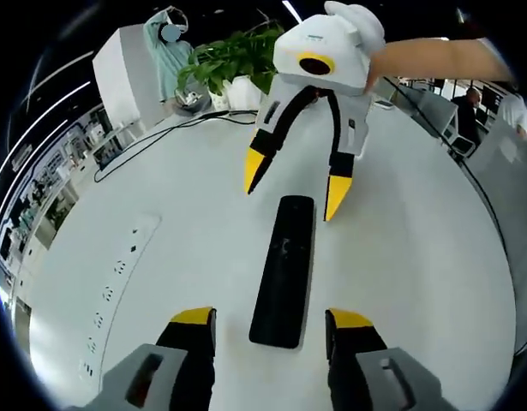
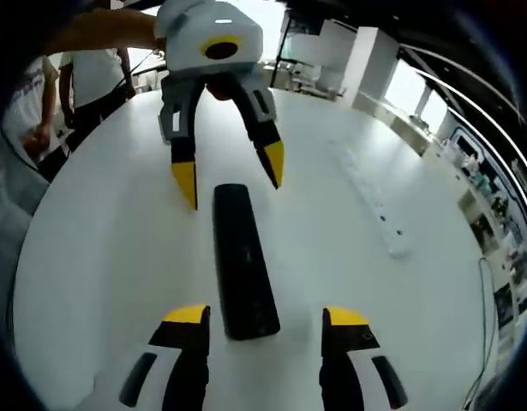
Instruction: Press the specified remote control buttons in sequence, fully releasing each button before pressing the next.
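We see a black remote control (image 1: 284, 271) lying flat on the white bench (image 1: 417, 257), stretched lengthwise between the two claws, which face each other from its two ends.

In the left gripper view, the left claw (image 1: 272, 330) rises from the bottom with its yellow-tipped jaws spread wide. The near end of the remote sits between those tips, touching neither; there is bare bench on either side of it. At the far end the right claw (image 1: 295, 184) comes down from above, also spread wide, its two yellow tips straddling the remote's far end and apart from it. A hand (image 1: 434, 60) holds that claw from the upper right. Further back we see a leafy plant (image 1: 233, 60), a black cable (image 1: 152, 137) trailing across the bench, and a white power strip (image 1: 117, 274) lying along the left.

In the right gripper view the same layout appears from the other end: the right claw (image 2: 266, 330) is wide open at the bottom, the remote's (image 2: 242, 261) near end lying between its tips without contact, and the left claw (image 2: 230, 180) open beyond the far end. Neither claw holds anything. The buttons on the remote are too dark for us to make out.
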A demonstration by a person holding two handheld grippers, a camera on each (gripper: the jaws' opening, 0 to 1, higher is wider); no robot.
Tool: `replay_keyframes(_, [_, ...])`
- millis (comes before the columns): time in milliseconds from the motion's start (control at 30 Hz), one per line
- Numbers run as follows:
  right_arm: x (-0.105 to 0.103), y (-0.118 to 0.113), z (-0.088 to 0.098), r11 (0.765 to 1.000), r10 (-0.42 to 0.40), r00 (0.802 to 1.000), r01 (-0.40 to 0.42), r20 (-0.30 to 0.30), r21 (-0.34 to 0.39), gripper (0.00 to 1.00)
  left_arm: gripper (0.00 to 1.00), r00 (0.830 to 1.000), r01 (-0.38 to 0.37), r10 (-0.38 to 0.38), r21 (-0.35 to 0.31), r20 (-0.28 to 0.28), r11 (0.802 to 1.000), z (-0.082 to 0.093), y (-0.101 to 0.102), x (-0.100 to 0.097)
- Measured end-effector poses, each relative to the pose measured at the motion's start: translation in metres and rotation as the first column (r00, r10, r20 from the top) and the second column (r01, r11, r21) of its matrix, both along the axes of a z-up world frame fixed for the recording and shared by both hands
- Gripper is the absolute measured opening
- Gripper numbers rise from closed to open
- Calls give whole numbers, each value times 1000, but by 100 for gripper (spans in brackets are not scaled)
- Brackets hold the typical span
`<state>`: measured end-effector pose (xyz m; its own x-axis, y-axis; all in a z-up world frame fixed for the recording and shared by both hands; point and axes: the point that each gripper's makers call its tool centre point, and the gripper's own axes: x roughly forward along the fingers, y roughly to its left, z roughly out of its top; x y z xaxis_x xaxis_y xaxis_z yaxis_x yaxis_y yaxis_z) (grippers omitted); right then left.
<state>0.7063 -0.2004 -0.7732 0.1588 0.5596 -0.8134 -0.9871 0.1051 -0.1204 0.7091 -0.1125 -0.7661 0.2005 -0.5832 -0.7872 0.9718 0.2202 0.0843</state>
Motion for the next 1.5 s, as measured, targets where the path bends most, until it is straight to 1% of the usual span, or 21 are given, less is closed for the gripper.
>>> replay_keyframes(67, [0, 0, -3, 1000, 10, 1000, -10, 3, -17, 49, 52, 1000, 0, 0, 11, 0, 1000, -2, 2, 1])
replay_keyframes(100, [-2, 3, -4, 1000, 10, 1000, -10, -12, -6, 47, 52, 1000, 2, -2, 12, -3, 1000, -3, 2, 2])
replay_keyframes(133, [0, 3, -5, 1000, 8, 1000, -8, -9, -10, 47, 52, 1000, 2, -2, 14, -14, 1000, -5, 3, 2])
replay_keyframes(167, [7, 5, -6, 1000, 17, 1000, -17, -17, -5, 46, 50, 1000, 2, -2, 18, -23, 1000, -6, 3, 2])
replay_keyframes(267, [16, 6, -8, 1000, 23, 999, -23, -22, -10, 43, 46, 999, 23, -21, 39, -37, 999, -9, 2, -7])
replay_keyframes(333, [21, 7, -9, 999, 29, 999, -29, -28, -15, 42, 44, 999, 21, -19, 34, -45, 999, -9, 1, -7])
replay_keyframes(400, [19, 7, -10, 999, 33, 999, -34, -43, -17, 39, 42, 999, 29, -27, 37, -45, 999, -10, 1, -7])
replay_keyframes(467, [18, 7, -12, 999, 30, 997, -31, -68, -18, 37, 39, 998, 30, -27, 39, -59, 999, -11, 0, -6])
replay_keyframes(633, [2, 6, -10, 1000, 17, 993, -19, -116, -17, 30, 35, 997, 35, -32, 43, -74, 998, -12, -1, -6])
replay_keyframes(667, [3, 6, -10, 1000, 23, 994, -25, -106, -19, 28, 35, 997, 35, -31, 42, -76, 999, -13, -1, -6])
replay_keyframes(733, [2, 6, -10, 999, 31, 994, -34, -106, -24, 23, 34, 997, 34, -30, 43, -78, 999, -13, 0, -6])
replay_keyframes(900, [1, 6, -12, 998, 46, 994, -50, -100, -38, 23, 31, 997, 36, -32, 53, -74, 998, -14, 1, -5])
replay_keyframes(1033, [1, 7, -12, 996, 76, 993, -80, -85, -43, 22, 25, 997, 48, -44, 75, -60, 996, -14, 4, -4])
replay_keyframes(1133, [1, 7, -12, 995, 75, 993, -80, -88, -51, 22, 24, 998, 44, -40, 75, -56, 996, -11, 0, -13])
replay_keyframes(1233, [0, 6, -11, 995, 77, 993, -81, -85, -55, 22, 24, 998, 48, -44, 78, -52, 996, -10, 0, -17])
replay_keyframes(1400, [-1, 7, -11, 994, 83, 994, -87, -70, -60, 21, 24, 998, 54, -51, 85, -40, 995, -5, -7, -28])
replay_keyframes(1500, [-3, 8, -10, 993, 92, 994, -96, -58, -67, 21, 24, 998, 66, -65, 96, -16, 993, -1, -10, -34])
